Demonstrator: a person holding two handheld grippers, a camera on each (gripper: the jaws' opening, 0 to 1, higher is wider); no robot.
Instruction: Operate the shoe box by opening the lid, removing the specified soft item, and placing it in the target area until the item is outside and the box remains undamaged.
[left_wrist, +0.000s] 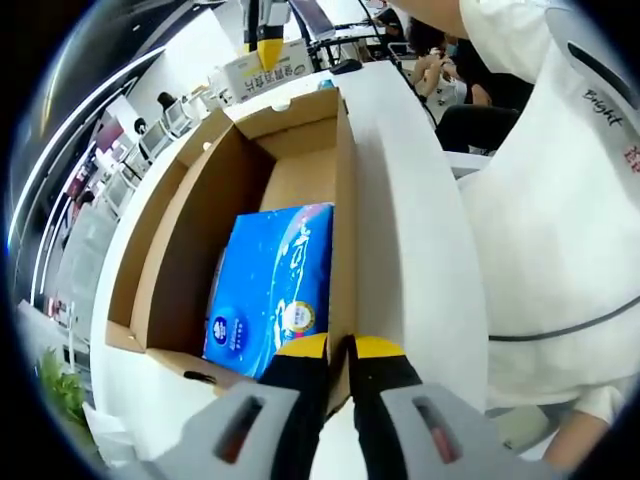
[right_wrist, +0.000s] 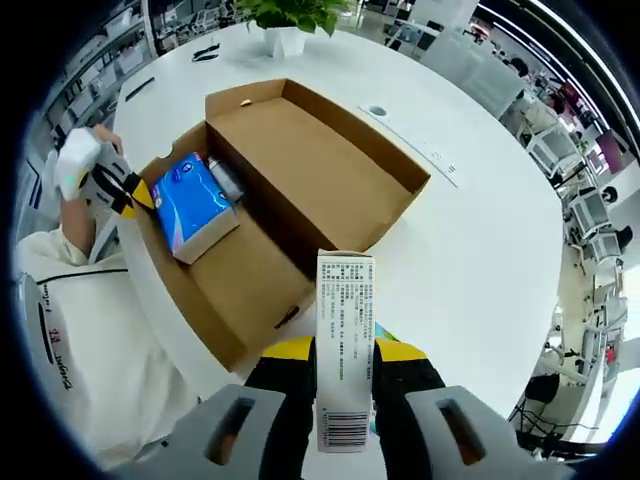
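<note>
The brown cardboard shoe box (left_wrist: 300, 170) lies open on a white table. In the right gripper view its lid (right_wrist: 320, 160) is folded back beside the base (right_wrist: 250, 280). A blue soft tissue pack (left_wrist: 275, 285) rests in the base against one end; it also appears as the blue pack (right_wrist: 192, 205). My left gripper (left_wrist: 340, 348) is shut on the box's side wall next to the pack, and shows as the left gripper (right_wrist: 125, 190) at that wall. My right gripper (right_wrist: 345, 352) holds a white printed carton (right_wrist: 345, 300) above the table, apart from the box.
A person in a white shirt (left_wrist: 545, 220) stands close against the table's edge. A potted plant (right_wrist: 285, 25) and small dark items (right_wrist: 205, 50) sit at the far side. Bare white tabletop (right_wrist: 470, 260) spreads beyond the lid. Desks and chairs ring the table.
</note>
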